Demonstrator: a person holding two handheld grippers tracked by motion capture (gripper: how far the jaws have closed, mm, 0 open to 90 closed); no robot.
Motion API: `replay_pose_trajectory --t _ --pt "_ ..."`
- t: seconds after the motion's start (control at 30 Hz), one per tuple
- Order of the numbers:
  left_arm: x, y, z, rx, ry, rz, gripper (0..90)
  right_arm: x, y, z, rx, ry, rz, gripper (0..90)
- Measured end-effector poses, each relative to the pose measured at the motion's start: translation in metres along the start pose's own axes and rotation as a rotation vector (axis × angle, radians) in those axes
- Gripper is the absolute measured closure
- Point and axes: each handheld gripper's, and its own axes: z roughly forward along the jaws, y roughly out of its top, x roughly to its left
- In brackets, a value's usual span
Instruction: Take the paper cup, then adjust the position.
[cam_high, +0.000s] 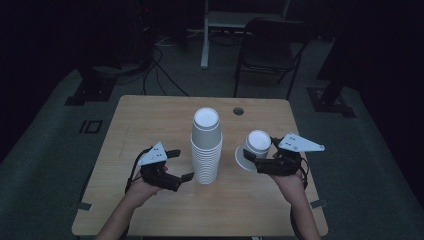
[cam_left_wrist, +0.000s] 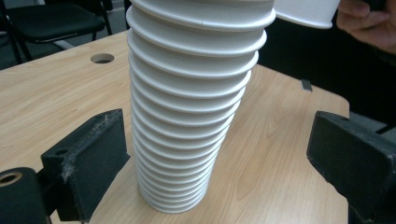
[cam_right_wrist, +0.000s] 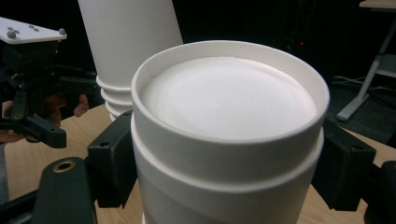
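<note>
Just left of the right hand-held gripper, which clamps a tilted, upside-down paper cup, the cup stack stands upright; the left hand-held gripper gapes beside it.

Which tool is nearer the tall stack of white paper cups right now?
Left. The left tool sits open beside the tall stack of white paper cups; the right tool holds separate upside-down cups farther off.

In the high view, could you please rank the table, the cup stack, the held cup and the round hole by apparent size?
1. table
2. cup stack
3. held cup, clamped in the right claw
4. round hole
</note>
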Motion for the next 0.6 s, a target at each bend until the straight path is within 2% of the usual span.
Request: replay_pose_trajectory --t 0.03,0.13,0.37,0.43,0.5,0.6 --pt "-0.001 -0.001 0.000 -0.011 -0.006 -0.015 5.4 0.001 0.000 -0.001 -0.005 -0.003 0.004 20.8" --pt "-0.008 -0.006 0.001 -0.029 -0.003 -0.018 5.4 0.002 -0.002 -0.004 -0.017 -0.008 0.001 20.8" --pt "-0.025 -0.016 0.013 -0.027 -0.059 -0.020 5.4 0.004 -0.010 -0.007 -0.021 -0.014 0.010 20.8" --pt "-0.030 -0.016 0.015 -0.032 -0.069 -0.019 5.4 0.006 -0.012 -0.007 -0.034 -0.018 0.021 20.8" --pt "-0.035 -0.015 0.017 -0.041 -0.088 -0.022 5.4 0.008 -0.014 -0.008 -0.080 -0.013 0.042 20.8" --pt "-0.044 -0.011 0.021 -0.056 -0.109 -0.011 5.4 0.014 -0.016 -0.009 -0.118 -0.017 0.057 20.8"
